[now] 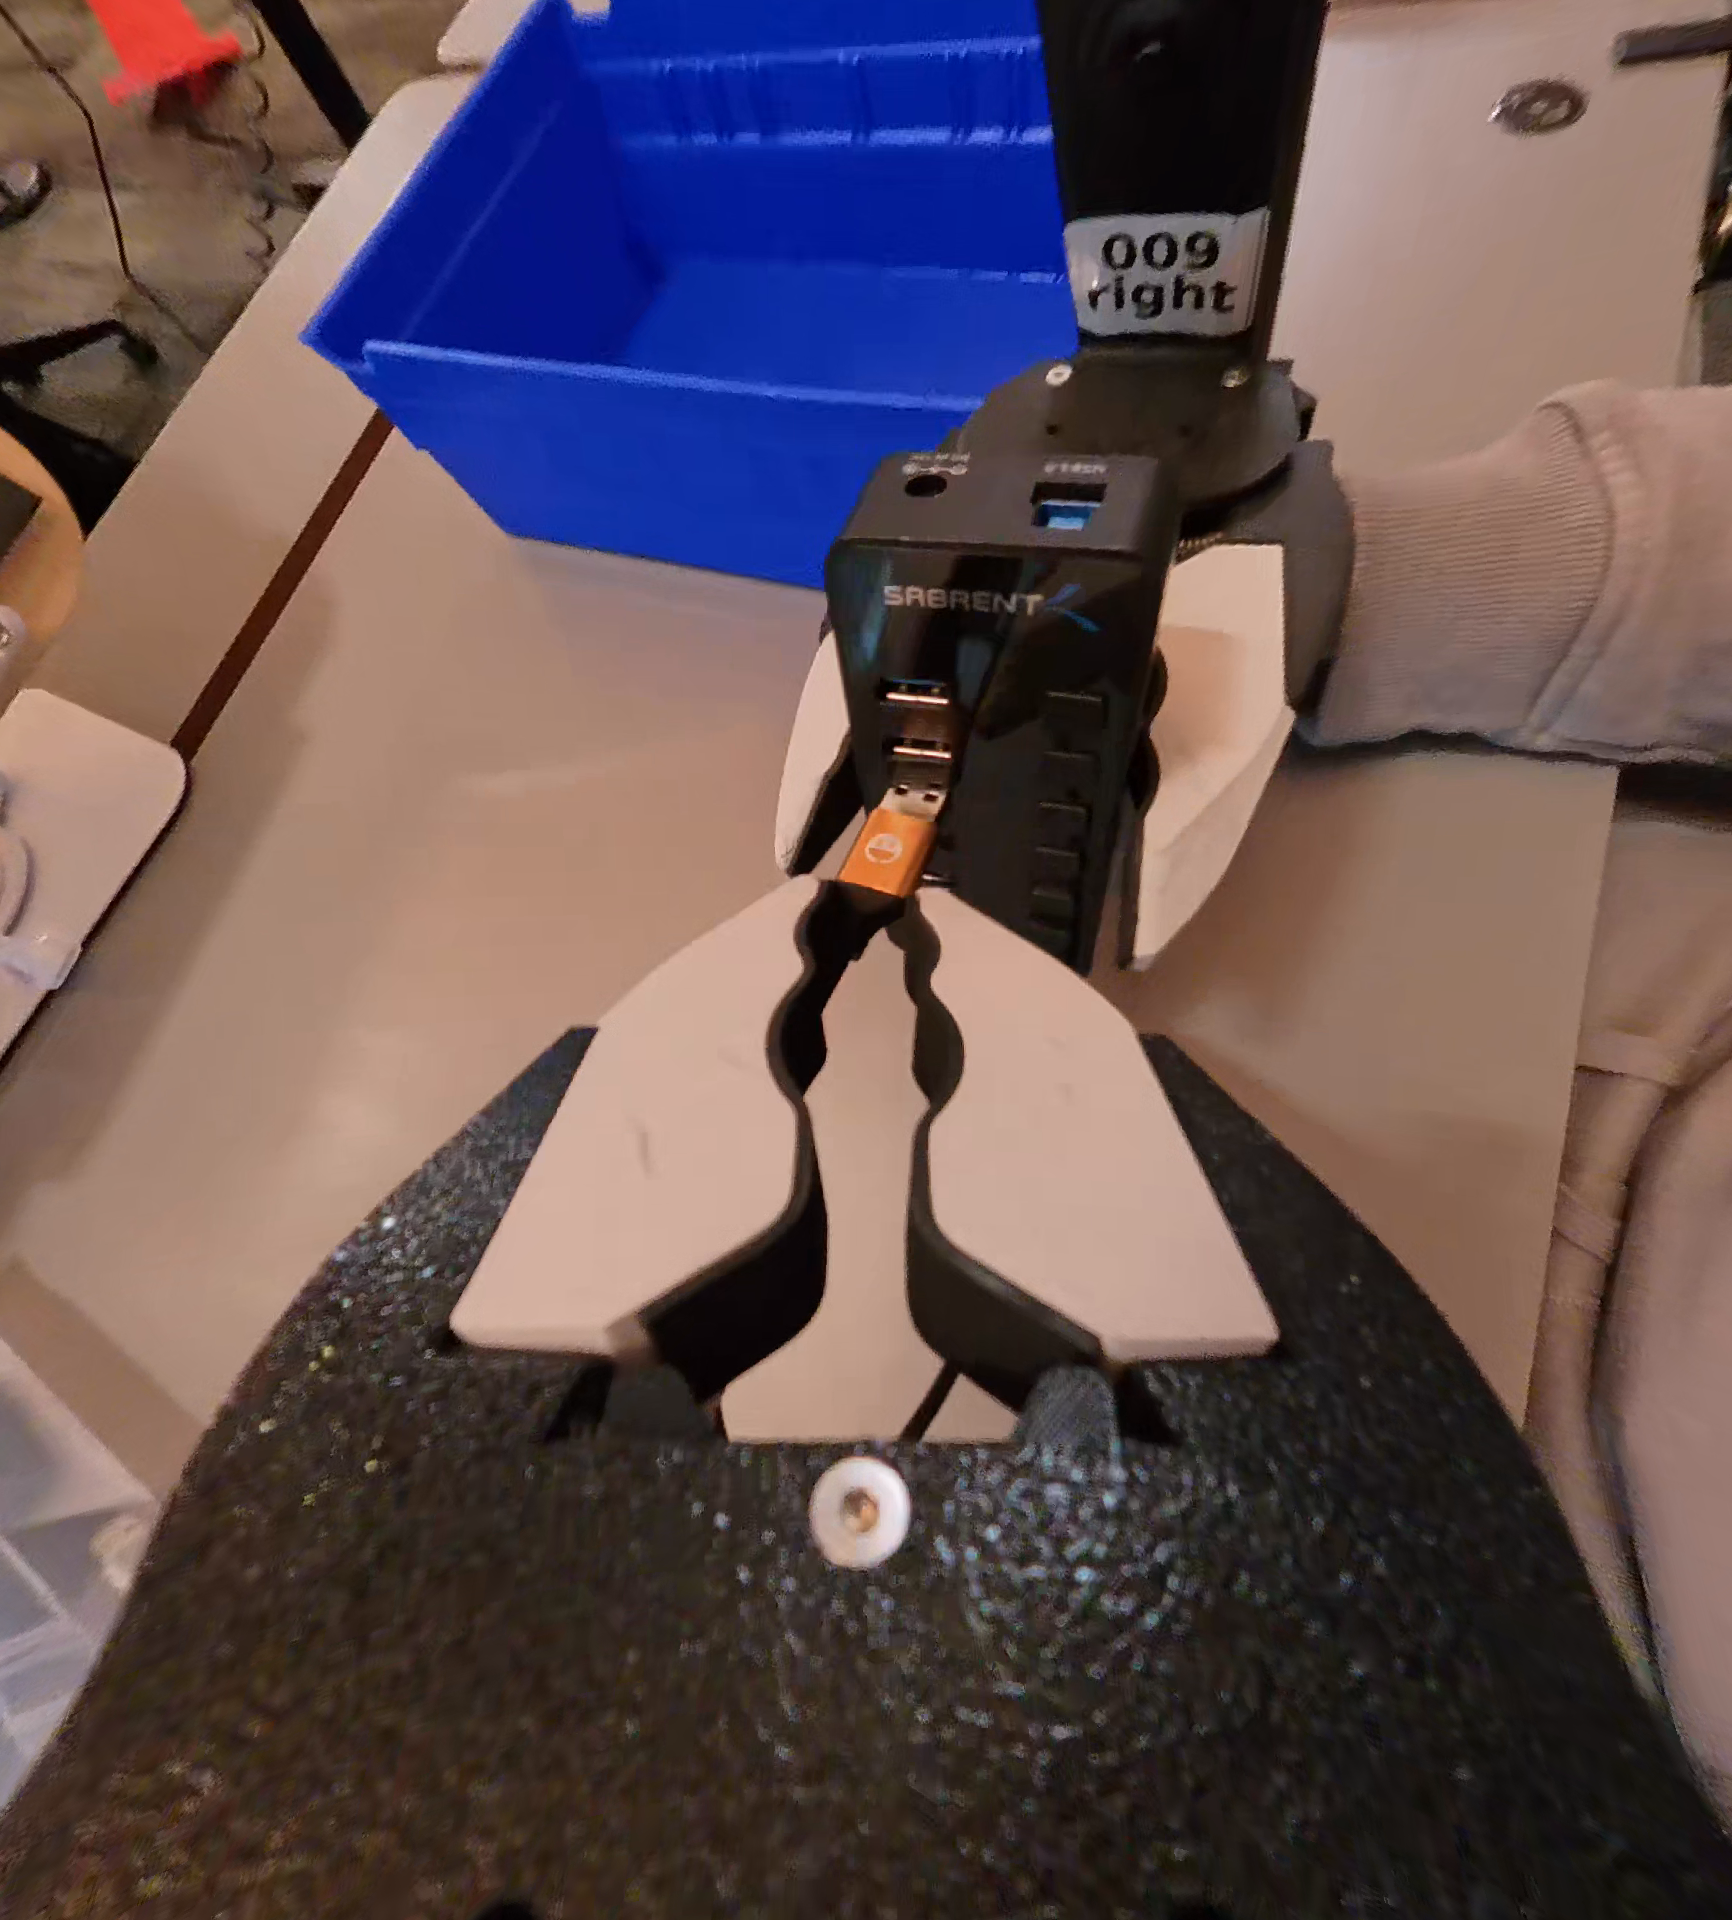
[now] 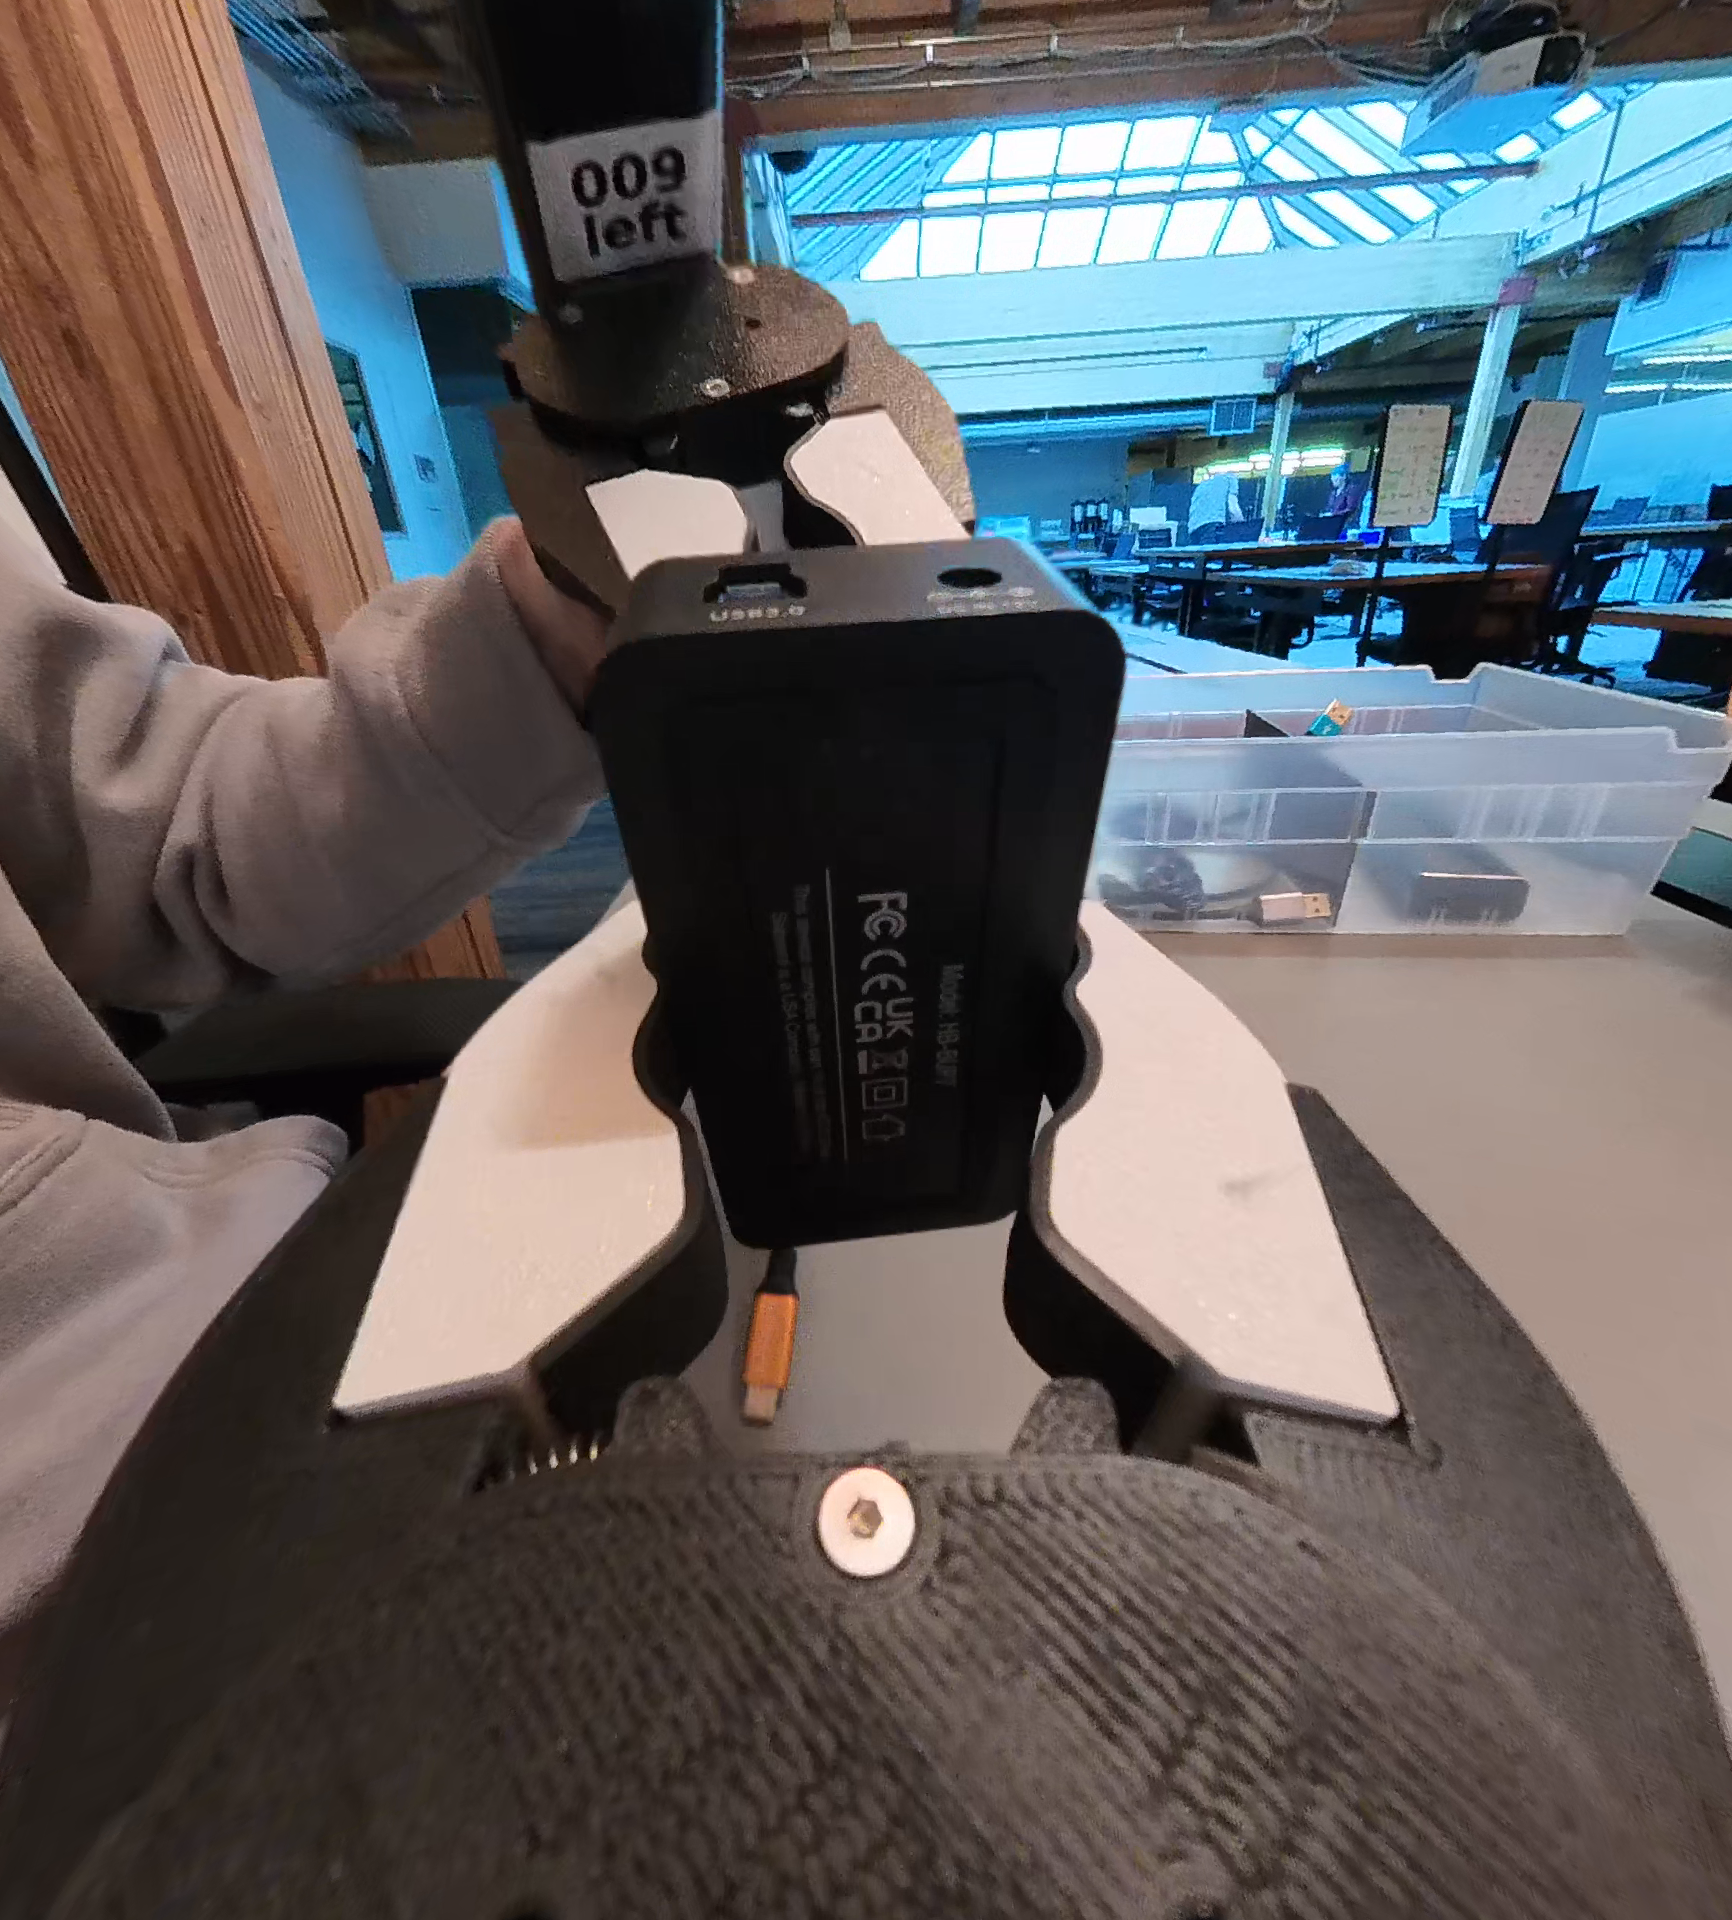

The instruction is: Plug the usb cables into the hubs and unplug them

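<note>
My right gripper [image 2: 862, 956] is shut on a black USB hub [image 2: 862, 883], holding it upright above the table with its underside facing the camera. In the left wrist view the hub [image 1: 1007, 675] shows a column of side ports, and the right gripper's white fingers [image 1: 1205, 779] clamp it. My left gripper [image 1: 857, 899] is shut on the orange USB plug [image 1: 883, 847] of a black cable. The plug's metal tip [image 1: 919, 800] is tilted against one of the ports, most of its metal showing. The cable's other orange end [image 2: 768, 1340] lies below the hub.
A blue bin [image 1: 716, 260] stands on the grey table [image 1: 529, 779] behind the hub. A clear divided bin [image 2: 1413, 810] with cables and another hub stands at the right. A person's grey sleeve [image 1: 1516, 582] is close by. A wooden post [image 2: 166, 364] rises at the left.
</note>
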`<state>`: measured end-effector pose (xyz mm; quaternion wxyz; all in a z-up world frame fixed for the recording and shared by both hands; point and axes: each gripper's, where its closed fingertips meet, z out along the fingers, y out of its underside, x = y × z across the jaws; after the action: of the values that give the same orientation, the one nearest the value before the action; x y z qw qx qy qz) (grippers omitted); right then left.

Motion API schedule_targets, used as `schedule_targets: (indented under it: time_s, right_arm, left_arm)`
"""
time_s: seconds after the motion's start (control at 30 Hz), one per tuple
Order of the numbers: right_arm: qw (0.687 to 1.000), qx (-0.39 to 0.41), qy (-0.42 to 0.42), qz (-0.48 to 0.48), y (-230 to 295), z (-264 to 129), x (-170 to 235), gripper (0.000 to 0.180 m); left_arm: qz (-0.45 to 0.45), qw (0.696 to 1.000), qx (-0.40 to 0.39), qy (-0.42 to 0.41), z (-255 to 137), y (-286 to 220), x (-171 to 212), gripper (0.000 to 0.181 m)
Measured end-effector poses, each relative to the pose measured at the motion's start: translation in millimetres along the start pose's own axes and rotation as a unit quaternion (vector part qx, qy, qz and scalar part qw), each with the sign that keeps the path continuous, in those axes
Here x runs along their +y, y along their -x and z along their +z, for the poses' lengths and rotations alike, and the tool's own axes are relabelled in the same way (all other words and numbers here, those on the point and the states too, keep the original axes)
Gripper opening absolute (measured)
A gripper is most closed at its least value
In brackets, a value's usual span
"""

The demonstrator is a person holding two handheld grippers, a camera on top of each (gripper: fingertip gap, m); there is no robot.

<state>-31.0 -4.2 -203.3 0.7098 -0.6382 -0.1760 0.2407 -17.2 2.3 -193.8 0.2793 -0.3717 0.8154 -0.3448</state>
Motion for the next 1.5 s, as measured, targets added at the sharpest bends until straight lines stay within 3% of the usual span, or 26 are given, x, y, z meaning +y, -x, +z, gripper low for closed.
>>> schedule_targets:
  time_s: [0.2,0.43,0.67,0.73,0.8,0.83,0.97,1.07,1.17,1.3,1.5]
  right_arm:
    - [1.000,-0.001,0.021,-0.006,1.9,2.6,7.0,0.069]
    - [0.999,0.014,0.046,-0.014,-2.6,6.6,16.0,0.069]
    - [0.998,0.033,0.043,-0.026,-7.9,4.5,11.9,0.068]
    - [0.998,0.043,0.045,-0.025,-11.3,5.1,12.4,0.068]
    - [0.996,0.053,0.065,-0.034,-13.6,5.7,18.7,0.068]
    - [0.995,0.051,0.074,-0.037,-12.7,7.4,21.8,0.068]
    - [0.995,0.041,0.075,-0.044,-5.6,16.9,21.9,0.068]
    - [0.995,0.034,0.082,-0.043,-2.7,17.9,25.6,0.068]
    - [0.998,0.015,0.052,-0.030,2.5,15.1,16.2,0.067]
    - [1.000,-0.012,0.017,-0.009,8.6,11.8,6.9,0.065]
    - [0.999,0.015,0.036,-0.015,2.3,14.7,10.6,0.067]
  left_arm:
    - [-0.001,0.999,0.031,-0.028,-1.1,-2.8,4.0,0.012]
    - [0.017,1.000,-0.002,-0.003,4.4,-3.0,11.7,0.012]
    - [0.007,0.999,0.007,-0.039,6.3,-0.6,9.1,0.013]
    - [-0.011,0.995,-0.014,-0.094,-4.7,7.1,-7.7,0.022]
    - [-0.027,0.983,0.012,-0.183,-20.7,-0.7,-35.7,0.053]
    - [-0.039,0.977,0.028,-0.206,-24.5,-5.7,-45.4,0.060]
    - [-0.006,0.990,0.039,-0.134,-2.8,-19.4,-37.1,0.076]
    - [0.008,0.995,0.022,-0.094,11.2,-18.3,-27.4,0.060]
    - [0.021,0.992,0.043,-0.115,6.8,-21.1,-31.8,0.056]
    - [0.038,0.983,0.078,-0.165,-1.9,-22.7,-38.4,0.053]
    - [0.055,0.988,0.054,-0.131,-2.5,-19.3,-36.7,0.052]
